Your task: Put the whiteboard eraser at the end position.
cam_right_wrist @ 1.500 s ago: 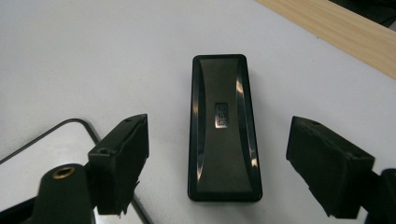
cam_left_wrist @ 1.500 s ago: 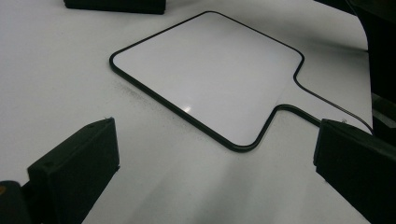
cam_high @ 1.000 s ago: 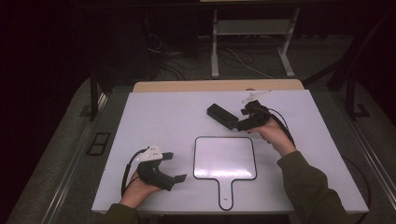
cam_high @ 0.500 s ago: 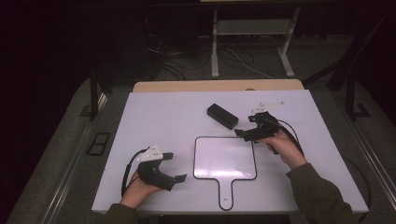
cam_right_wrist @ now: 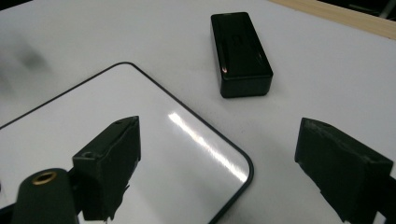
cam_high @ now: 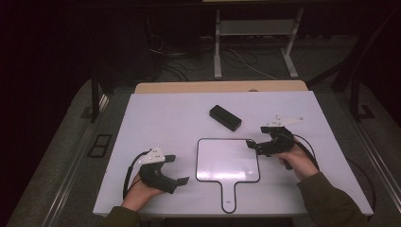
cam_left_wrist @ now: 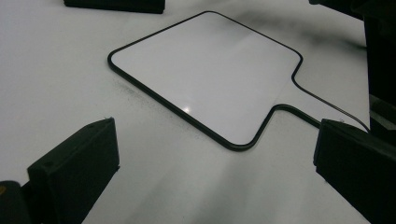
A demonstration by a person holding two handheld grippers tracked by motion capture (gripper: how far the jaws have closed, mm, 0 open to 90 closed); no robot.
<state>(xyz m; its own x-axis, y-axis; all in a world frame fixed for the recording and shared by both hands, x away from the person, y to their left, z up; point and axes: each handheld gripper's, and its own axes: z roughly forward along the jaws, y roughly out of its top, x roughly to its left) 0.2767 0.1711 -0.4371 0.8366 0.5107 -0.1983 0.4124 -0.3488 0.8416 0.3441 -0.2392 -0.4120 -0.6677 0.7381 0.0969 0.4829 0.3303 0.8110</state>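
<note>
One black box [cam_high: 225, 117] lies beyond the open right gripper [cam_high: 253, 144].

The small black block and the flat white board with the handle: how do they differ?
The small black rectangular block is dark all over and thick, standing up from the table; the flat white paddle-shaped board with a thin black rim is pale and lies nearly flush. The block is much smaller and plain-sided; the board has a handle pointing toward the person. The block lies askew farther back, the board squarer and nearer. Both rest untouched on the white table.
</note>
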